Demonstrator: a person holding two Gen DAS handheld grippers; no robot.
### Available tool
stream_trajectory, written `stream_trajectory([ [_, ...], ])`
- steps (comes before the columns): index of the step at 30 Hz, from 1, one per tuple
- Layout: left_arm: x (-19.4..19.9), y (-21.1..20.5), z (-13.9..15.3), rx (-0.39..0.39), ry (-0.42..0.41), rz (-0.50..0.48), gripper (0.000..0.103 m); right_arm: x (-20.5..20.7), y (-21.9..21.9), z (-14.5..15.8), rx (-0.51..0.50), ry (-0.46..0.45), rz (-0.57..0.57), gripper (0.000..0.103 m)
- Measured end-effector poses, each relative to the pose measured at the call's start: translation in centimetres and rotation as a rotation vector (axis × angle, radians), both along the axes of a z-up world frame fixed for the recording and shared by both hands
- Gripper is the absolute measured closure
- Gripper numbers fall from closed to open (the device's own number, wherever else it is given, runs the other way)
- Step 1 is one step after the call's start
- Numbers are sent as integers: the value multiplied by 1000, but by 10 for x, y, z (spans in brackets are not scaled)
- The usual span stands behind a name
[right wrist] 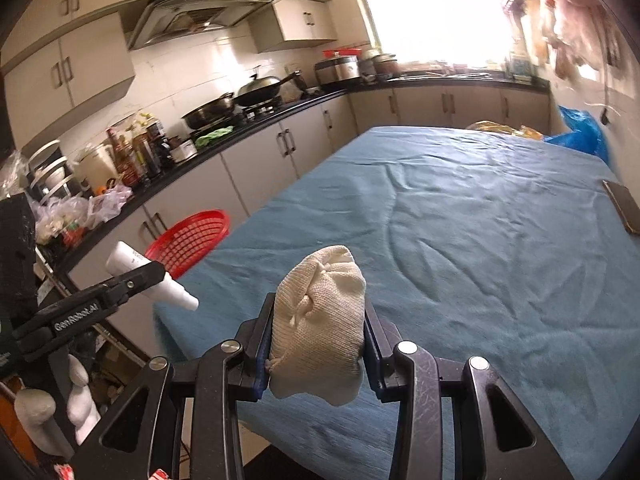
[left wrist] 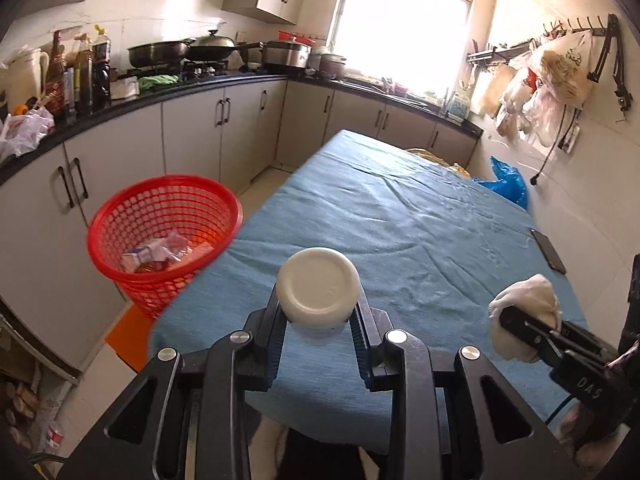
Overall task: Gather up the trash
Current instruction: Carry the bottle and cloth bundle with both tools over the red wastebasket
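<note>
My left gripper [left wrist: 318,314] is shut on a white plastic bottle [left wrist: 318,284], its round base facing the camera, held above the near end of the blue-clothed table [left wrist: 400,220]. The bottle also shows in the right wrist view [right wrist: 150,276], held sideways beside the table's left edge. My right gripper [right wrist: 318,344] is shut on a cream knitted cloth bundle [right wrist: 320,320], above the table's near edge; it shows in the left wrist view [left wrist: 526,312] too. A red mesh trash basket [left wrist: 164,236] with wrappers inside stands on the floor left of the table, also in the right wrist view [right wrist: 188,240].
A dark phone [left wrist: 548,250] lies at the table's right edge. A blue plastic bag [left wrist: 506,182] and yellow items sit at the far right corner. Grey cabinets with a black counter [left wrist: 160,96] holding pots and bottles run along the left and back. Bags hang on the right wall.
</note>
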State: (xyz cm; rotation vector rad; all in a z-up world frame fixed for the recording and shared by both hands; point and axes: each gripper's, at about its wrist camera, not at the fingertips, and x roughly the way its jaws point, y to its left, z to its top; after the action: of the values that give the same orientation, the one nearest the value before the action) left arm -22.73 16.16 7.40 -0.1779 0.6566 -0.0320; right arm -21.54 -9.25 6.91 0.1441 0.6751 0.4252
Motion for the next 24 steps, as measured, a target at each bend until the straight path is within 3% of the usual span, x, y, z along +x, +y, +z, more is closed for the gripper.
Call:
stream_trajectory([
  [13, -5, 51, 2, 106, 16, 174, 74, 12, 59, -2, -44, 14, 139, 62],
  [24, -5, 68, -9, 133, 52, 223, 74, 24, 72, -7, -53, 35, 158, 62],
])
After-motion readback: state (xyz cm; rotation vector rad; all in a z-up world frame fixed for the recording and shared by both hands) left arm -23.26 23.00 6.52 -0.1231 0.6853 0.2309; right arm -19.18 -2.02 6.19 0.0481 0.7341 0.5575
